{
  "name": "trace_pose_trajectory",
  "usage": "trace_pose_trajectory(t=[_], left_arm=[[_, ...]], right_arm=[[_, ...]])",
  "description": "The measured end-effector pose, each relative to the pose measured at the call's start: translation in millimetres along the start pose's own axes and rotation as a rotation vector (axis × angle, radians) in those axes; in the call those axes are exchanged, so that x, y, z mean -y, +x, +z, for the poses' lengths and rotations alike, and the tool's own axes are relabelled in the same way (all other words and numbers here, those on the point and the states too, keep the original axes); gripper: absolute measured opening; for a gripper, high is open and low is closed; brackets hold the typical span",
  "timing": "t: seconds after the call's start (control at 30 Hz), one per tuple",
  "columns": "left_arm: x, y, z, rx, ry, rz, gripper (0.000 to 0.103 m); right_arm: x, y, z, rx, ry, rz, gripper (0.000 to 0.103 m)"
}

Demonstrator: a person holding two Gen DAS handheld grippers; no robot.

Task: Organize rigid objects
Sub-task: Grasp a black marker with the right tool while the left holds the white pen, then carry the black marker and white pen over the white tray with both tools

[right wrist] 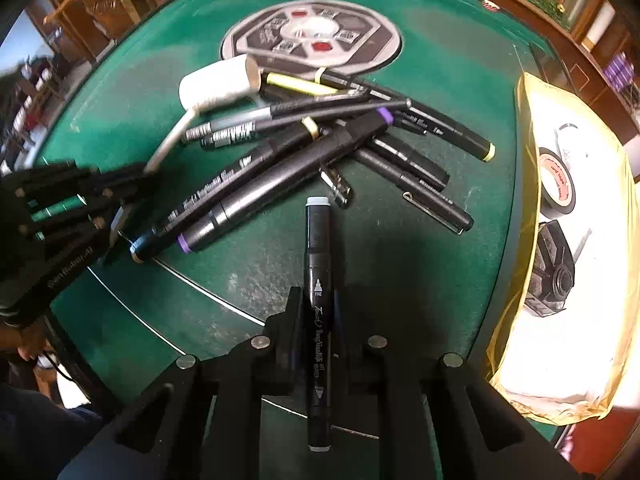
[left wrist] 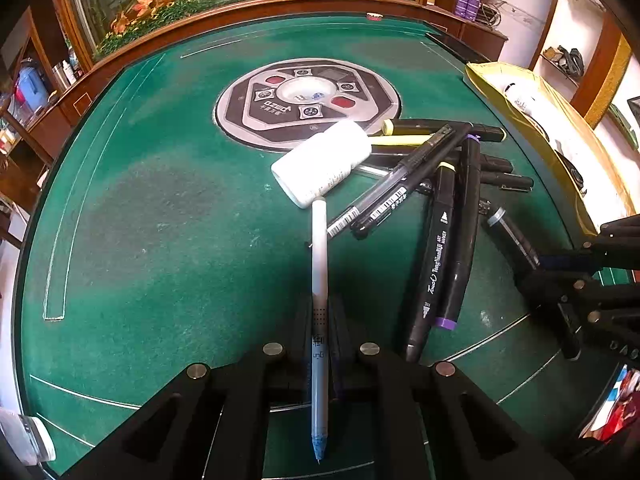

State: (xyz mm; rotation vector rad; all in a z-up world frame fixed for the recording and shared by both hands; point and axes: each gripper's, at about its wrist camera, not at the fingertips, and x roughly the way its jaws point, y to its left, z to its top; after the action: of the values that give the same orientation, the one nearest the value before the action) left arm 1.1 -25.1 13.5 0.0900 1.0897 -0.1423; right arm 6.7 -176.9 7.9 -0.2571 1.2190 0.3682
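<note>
- Right up close, the left gripper pinches a slim white pen along its barrel, the capped end pointing out at the white bottle, the tip trailing back between the fingers.
- Over on the other side, the right gripper clamps a black art marker the same way, lengthwise, jaws narrow around it.
- Both pieces look lifted clear of the green felt table; so this reads as the carry step, one item per hand, picked and not yet placed.
- Behind them, the pile of markers and pens lies in a criss-crossed heap, the white bottle leaning on its far edge, so plenty is left to sort.
- Yellow cloth-lined box at the table's right edge holds a roll of tape and a black faceted object I can't identify.
- Next move, I'd judge, calls for swinging each piece to its spot and laying it flat without nudging the heap.
</note>
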Motion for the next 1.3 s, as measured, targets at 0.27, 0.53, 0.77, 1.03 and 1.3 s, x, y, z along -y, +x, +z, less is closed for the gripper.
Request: trace_pose_trajectory(t=[0.27, 0.53, 0.77, 1.03, 1.3], left_arm=[[-15, -15, 6, 0.043, -0.068, -0.018, 0.007], [-24, -22, 9, 0.058, -0.114, -0.050, 0.007], [-26, -35, 13, 0.091, -0.160, -0.143, 0.007], [-4, -41, 26, 0.097, -0.137, -0.157, 0.007], [38, -56, 47, 0.139, -0.065, -0.209, 0.007]], right_arm=[[15, -15, -6, 0.048, 0.081, 0.116, 0.014], [29, -22, -5, 0.071, 0.137, 0.168, 0.014], [40, -30, -8, 0.095, 0.151, 0.186, 0.014], [60, -39, -12, 0.119, 0.172, 0.192, 0.014], [93, -60, -26, 0.177, 0.229, 0.199, 0.014]])
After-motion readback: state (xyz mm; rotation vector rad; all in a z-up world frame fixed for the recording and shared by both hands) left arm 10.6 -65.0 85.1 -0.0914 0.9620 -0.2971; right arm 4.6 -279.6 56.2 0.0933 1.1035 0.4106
